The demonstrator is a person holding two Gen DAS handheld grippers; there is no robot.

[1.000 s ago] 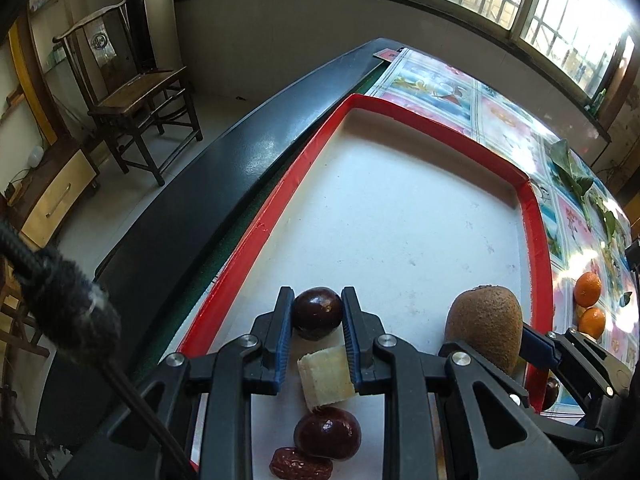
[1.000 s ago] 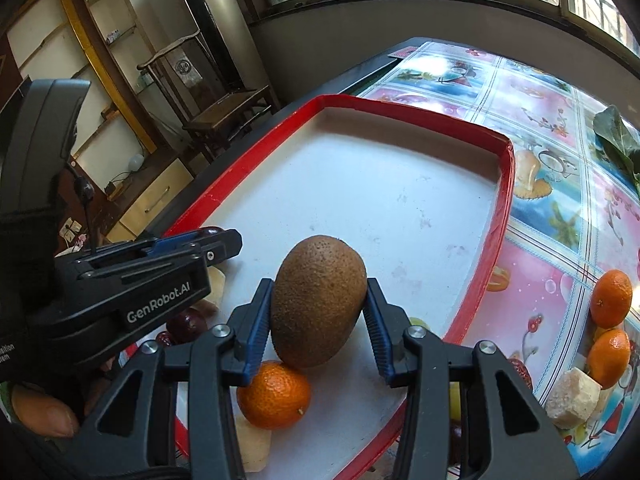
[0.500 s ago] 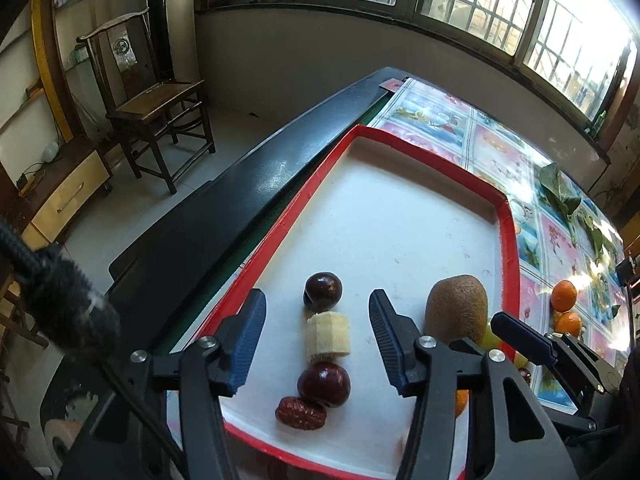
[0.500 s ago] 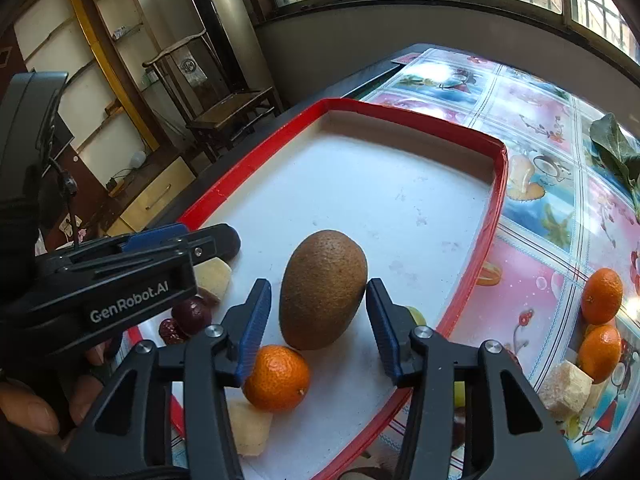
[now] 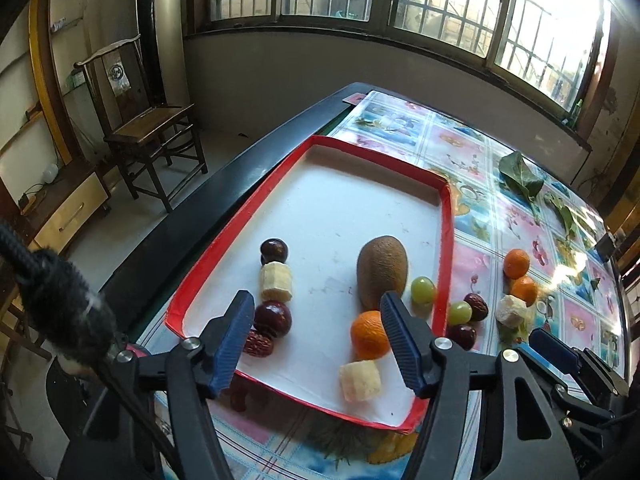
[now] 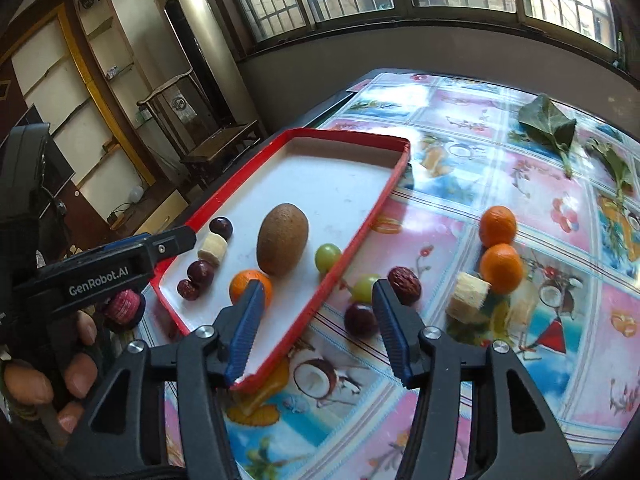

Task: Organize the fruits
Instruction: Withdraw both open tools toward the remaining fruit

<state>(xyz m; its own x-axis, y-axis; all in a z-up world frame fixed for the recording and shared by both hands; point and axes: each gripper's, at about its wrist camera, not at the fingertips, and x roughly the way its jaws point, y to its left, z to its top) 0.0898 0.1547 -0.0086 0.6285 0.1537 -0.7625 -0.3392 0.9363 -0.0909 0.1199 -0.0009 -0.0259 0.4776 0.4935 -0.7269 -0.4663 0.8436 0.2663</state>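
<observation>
Landmark: red-rimmed tray [image 5: 447, 240] on the patterned surface [image 6: 560, 320], its long side near the surface's dark edge [image 5: 224, 176].
Left gripper [image 5: 320, 344]: released, nothing between its jaws, which have just been opening; it hangs over the tray's near end.
Right gripper [image 6: 318, 328]: released and empty, jaws just widened; it hangs over the tray's near right rim.
Fruit in tray: kiwi [image 5: 382, 270] toward the right rim, orange [image 5: 369, 334] just in front of it, green grape [image 5: 423, 290] against the rim, banana piece [image 5: 360, 376] nearest; along the left rim a column of dark plum [image 5: 274, 251], banana piece [image 5: 276, 282], plum [image 5: 273, 319], red date [image 5: 259, 345].
Fruit outside tray: right of it lie a grape [image 6: 364, 288], a date [image 6: 404, 280], a dark plum [image 6: 359, 319], two oranges [image 6: 498, 226] and a pale chunk [image 6: 467, 296].
Risk, rolling: the round grape and plums would likely roll if nudged by a lowering finger.
Risk, rim: a jaw coming in low from the right could catch the raised rim and shove the tray toward the dark edge.
Risk, crowding: the two grippers are close together; a crossing reach may clash.
Open room: the far half of the tray is bare; the surface beyond the outside fruit is open up to the leaves [image 6: 546, 124].
</observation>
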